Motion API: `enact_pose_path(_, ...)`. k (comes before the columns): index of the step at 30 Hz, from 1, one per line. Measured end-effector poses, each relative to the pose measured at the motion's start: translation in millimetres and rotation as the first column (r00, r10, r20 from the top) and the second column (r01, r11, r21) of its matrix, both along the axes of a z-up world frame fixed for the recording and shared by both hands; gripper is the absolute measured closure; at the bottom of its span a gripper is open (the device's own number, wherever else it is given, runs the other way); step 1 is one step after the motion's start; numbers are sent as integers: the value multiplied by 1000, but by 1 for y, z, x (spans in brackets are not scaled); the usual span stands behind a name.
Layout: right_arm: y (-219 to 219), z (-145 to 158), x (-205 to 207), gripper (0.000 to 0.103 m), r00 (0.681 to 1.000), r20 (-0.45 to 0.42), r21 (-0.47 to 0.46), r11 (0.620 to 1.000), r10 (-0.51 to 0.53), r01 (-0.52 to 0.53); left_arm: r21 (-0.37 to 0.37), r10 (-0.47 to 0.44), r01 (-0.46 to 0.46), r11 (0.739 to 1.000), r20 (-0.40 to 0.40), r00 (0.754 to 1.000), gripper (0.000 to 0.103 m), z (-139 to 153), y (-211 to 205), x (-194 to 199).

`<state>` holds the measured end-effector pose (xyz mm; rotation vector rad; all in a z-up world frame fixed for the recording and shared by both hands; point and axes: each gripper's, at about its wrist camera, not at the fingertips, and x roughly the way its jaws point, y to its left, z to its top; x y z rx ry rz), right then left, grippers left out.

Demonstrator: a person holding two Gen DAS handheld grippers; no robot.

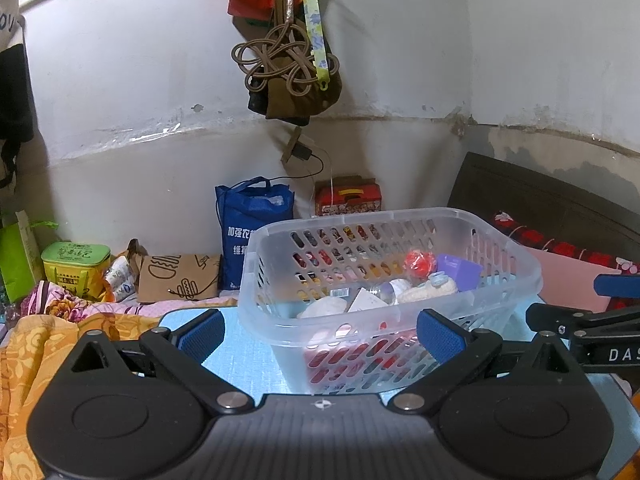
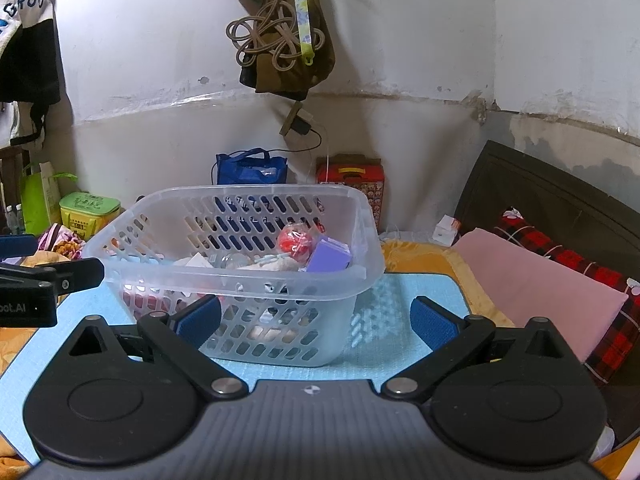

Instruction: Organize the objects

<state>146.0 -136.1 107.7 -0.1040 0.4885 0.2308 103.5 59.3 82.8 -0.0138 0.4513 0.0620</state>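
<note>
Left gripper (image 1: 320, 334) and right gripper (image 2: 316, 320) were matte black plastic with blue ribbed pads (image 1: 438, 338), silver pivot screws, round disc housings, white lettering (partly cut off) on side.

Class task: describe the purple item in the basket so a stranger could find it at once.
Start at the clear slotted basket on the blue mat. Look in its right end, beside the red ball. The purple box is the only hard-edged violet object there.
</note>
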Motion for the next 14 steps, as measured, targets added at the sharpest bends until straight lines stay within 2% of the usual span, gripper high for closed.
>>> enact_pose_path(14,2,-3,-1,0,1000,-2,-6,1000,-4,4,-4,-25,25,1000,0,1000,0,-2,-3,-1)
